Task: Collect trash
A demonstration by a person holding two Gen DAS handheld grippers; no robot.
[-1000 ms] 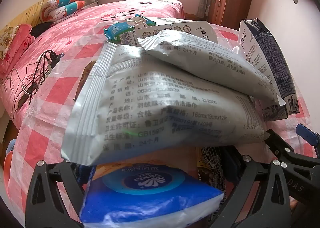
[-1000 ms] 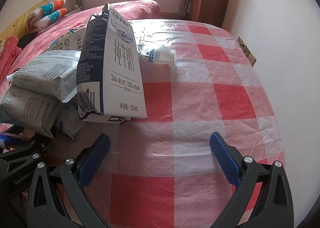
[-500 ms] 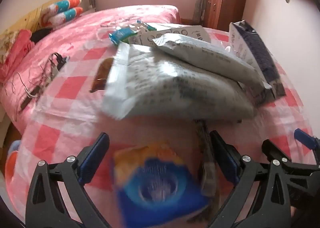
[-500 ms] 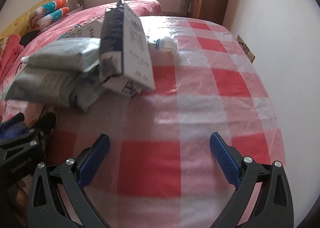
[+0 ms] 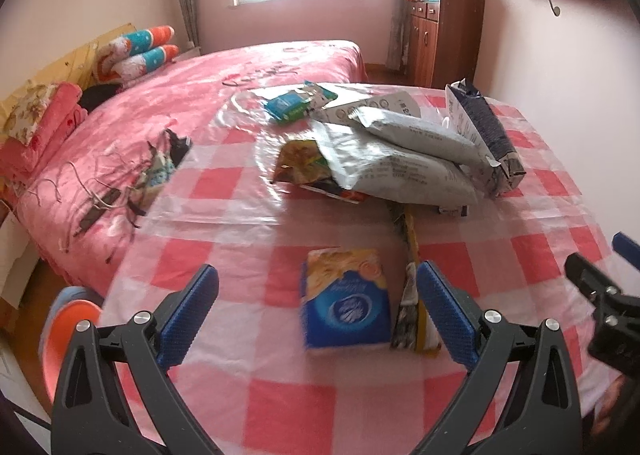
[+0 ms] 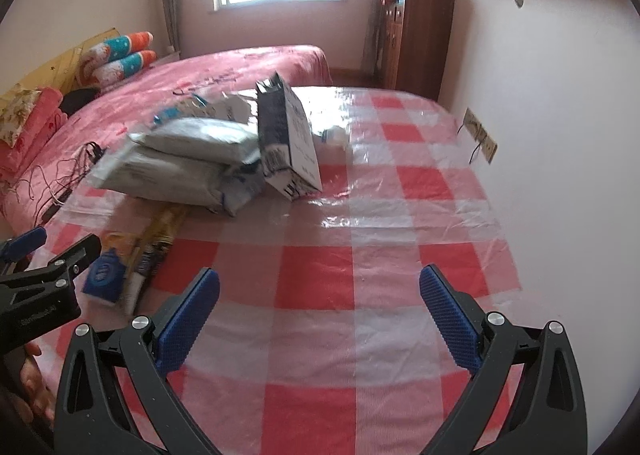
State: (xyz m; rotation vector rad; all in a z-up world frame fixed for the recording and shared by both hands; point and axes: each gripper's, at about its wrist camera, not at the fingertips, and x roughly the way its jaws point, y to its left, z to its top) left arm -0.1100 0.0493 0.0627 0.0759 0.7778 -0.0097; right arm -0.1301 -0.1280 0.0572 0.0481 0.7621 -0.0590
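The blue tissue pack lies flat on the checked tablecloth, just beside a crumpled wrapper; farther back, silver pouches are heaped against a tilted milk carton. My left gripper stands wide and empty above the pack. My right gripper is likewise wide, over bare cloth.

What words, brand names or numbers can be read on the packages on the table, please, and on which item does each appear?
None can be read for certain.
Blue tissue pack: white logo, lettering blurred.
Grey pouches: printed lines, too small.
Dark milk carton: print and barcode, blurred.
Left gripper body: embossed word, illegible.
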